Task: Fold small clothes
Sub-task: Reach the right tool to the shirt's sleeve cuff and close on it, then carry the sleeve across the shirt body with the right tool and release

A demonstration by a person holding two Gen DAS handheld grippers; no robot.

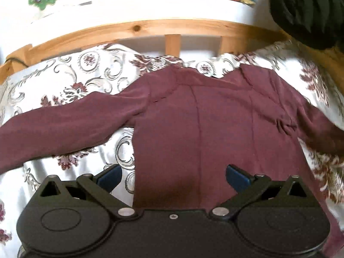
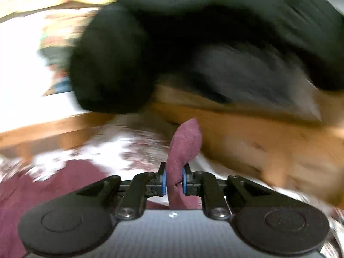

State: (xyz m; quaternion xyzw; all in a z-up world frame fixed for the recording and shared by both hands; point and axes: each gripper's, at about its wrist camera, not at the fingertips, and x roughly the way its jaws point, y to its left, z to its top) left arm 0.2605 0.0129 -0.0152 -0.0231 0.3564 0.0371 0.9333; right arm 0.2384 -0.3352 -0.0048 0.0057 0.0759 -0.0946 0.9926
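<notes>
Maroon top [image 1: 193, 118] lay on the bed [image 1: 64, 79], right gripper [image 2: 174, 180] pinching probably its sleeve [image 2: 182, 146], left gripper [image 1: 174, 174] wide open.

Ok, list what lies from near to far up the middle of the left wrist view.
Left gripper → maroon top → patterned bedspread → wooden bed rail → white wall.
</notes>
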